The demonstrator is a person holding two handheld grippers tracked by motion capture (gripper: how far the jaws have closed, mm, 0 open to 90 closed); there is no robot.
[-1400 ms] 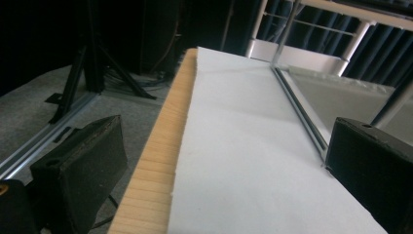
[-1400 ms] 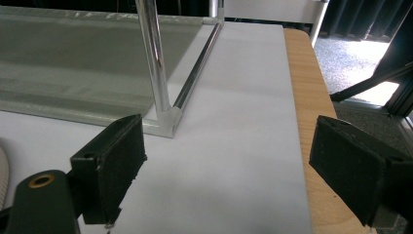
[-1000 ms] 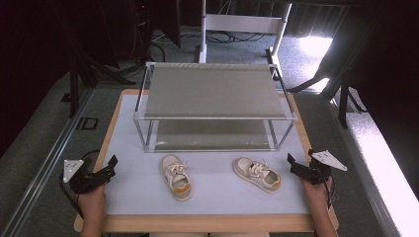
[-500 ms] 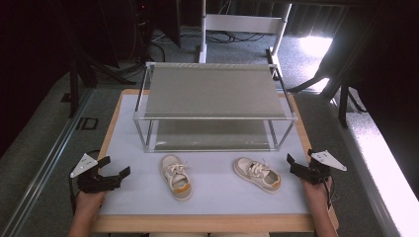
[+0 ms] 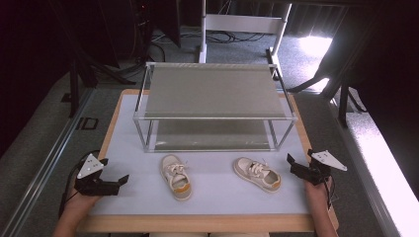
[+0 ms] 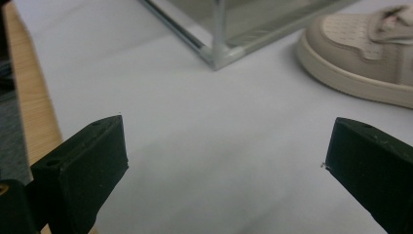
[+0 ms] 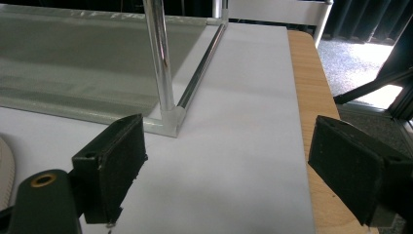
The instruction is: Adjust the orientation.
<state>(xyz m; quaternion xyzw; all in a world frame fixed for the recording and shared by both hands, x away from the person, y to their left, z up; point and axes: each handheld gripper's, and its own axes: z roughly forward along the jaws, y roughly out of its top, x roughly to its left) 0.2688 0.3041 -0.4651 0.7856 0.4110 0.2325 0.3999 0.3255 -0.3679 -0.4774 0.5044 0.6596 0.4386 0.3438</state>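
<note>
left hand-held gripper (image 5: 121, 179) | swung rightward toward left shoe (image 5: 177, 176) | jaws spread wider

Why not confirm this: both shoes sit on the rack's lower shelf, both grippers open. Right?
Not quite. The two shoes lie on the table in front of the rack, not on its lower shelf, as the high view shows. The left gripper and right gripper are indeed open.

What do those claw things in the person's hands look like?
Each hand holds a black tool. The left gripper and right gripper both end in two chunky, blocky black jaws, and each carries a pale grey three-cornered plate on top. A thin dark cable trails from each. The right one has a small brass-coloured ring near its base.
</note>
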